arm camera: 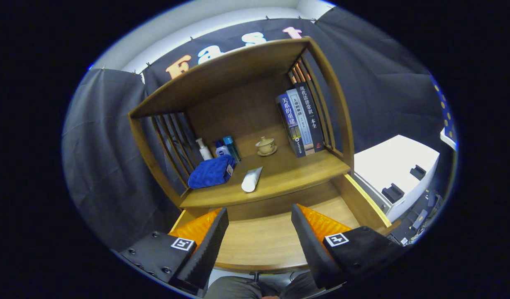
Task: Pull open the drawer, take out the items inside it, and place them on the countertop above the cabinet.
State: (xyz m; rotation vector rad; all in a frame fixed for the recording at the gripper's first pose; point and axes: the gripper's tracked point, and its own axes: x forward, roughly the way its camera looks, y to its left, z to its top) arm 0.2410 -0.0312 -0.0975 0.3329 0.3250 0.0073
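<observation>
In the gripper view, the gripper [259, 232] hangs above an open drawer [263, 238], its jaws spread wide with nothing between them but the drawer's bare wooden bottom. The black fingers [207, 245] have orange backing behind them and a small square marker on each mount. The drawer is pulled out toward the camera; its right side wall runs up to the cabinet front.

Just beyond the fingers lies the worktop [296, 172], the wooden surface above the drawer, roofed by a shelf [225, 72] with slatted sides. On the worktop, a white tube [251, 179] lies on its side near the front edge, ahead of the gap between the fingers. To its left is a folded blue cloth [211, 171], close to the left slats. Behind the cloth stand a white pump bottle [203, 149] and two blue bottles [226, 148] side by side. A small tan cup [265, 145] sits on a saucer near the back, and three books [301, 120] stand upright against the right slats.

Right of the cabinet stands a white box [398, 168]. A person's grey-clad legs [238, 287] show below the drawer front.
</observation>
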